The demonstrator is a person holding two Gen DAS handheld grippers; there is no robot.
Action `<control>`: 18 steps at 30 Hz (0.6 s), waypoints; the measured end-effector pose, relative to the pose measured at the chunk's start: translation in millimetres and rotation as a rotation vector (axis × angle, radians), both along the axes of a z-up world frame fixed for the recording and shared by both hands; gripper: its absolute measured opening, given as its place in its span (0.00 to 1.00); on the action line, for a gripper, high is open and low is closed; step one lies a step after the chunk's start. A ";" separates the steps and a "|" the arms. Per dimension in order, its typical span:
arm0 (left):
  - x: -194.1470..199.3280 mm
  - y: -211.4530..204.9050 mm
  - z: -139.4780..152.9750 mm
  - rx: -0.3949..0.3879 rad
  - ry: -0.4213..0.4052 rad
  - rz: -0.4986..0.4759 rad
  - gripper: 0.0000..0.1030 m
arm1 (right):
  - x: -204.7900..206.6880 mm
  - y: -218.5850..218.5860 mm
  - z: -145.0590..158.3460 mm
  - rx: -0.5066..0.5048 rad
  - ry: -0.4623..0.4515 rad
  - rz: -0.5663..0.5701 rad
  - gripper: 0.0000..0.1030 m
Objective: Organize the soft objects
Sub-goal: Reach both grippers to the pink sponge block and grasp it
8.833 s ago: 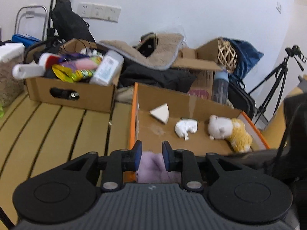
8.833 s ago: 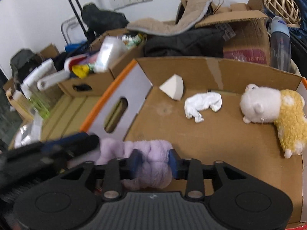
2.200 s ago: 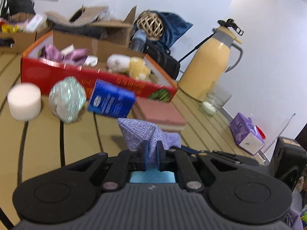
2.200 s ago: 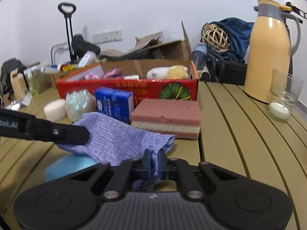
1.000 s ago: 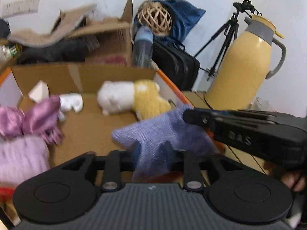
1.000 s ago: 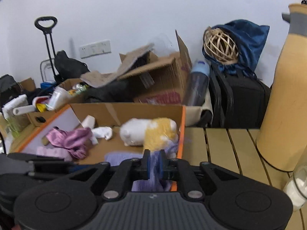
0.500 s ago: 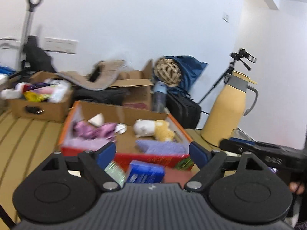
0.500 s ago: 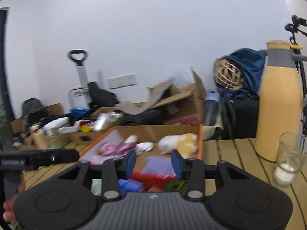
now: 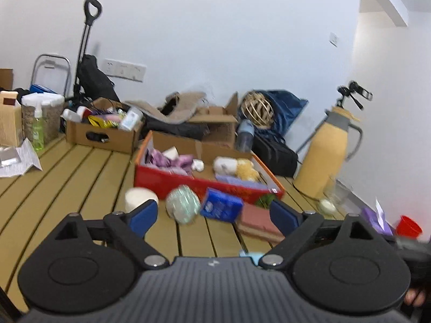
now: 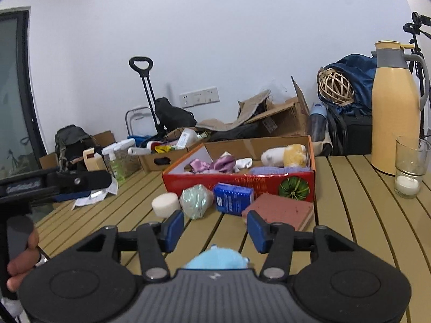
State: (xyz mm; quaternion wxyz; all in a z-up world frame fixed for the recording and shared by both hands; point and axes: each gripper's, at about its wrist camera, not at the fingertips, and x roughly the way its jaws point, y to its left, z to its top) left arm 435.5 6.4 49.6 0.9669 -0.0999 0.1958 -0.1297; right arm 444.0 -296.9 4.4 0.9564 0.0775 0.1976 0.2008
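Observation:
The red cardboard box (image 9: pixel 175 181) (image 10: pixel 242 185) holds a lilac cloth (image 10: pixel 277 170), pink fabric (image 10: pixel 212 164), a white rag and a white-and-yellow plush (image 10: pixel 285 154). In front of it lie a white foam cylinder (image 10: pixel 165 204), a shiny green ball (image 10: pixel 195 200), a blue packet (image 10: pixel 233 198) and a pink sponge block (image 10: pixel 280 211). A light blue soft item (image 10: pixel 215 259) lies just below my right gripper (image 10: pixel 215 231). Both grippers are open and empty; the left gripper (image 9: pixel 214 216) is held back from the box.
A yellow thermos (image 10: pixel 394 123) and a glass with a candle (image 10: pixel 409 167) stand on the right of the slatted table (image 10: pixel 363 215). A brown box of bottles (image 9: pixel 102 133), papers and clutter stand at the left. A red cup (image 9: pixel 408 226) stands far right.
Both grippers let go of the lilac cloth, which now lies in the red box. They opened wide and pulled back from the box toward the table's near side.

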 end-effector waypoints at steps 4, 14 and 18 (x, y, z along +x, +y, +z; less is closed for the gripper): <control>-6.6 -1.2 -10.7 0.009 0.014 0.000 0.94 | -5.5 -5.7 -5.5 0.035 0.001 -0.059 0.50; 64.3 -25.0 -44.7 0.004 0.092 -0.095 0.93 | 59.5 -14.9 -32.2 0.044 0.078 -0.140 0.51; 125.9 -48.3 -63.1 -0.058 0.168 -0.184 0.76 | 108.9 -23.6 -53.7 0.059 0.180 -0.201 0.51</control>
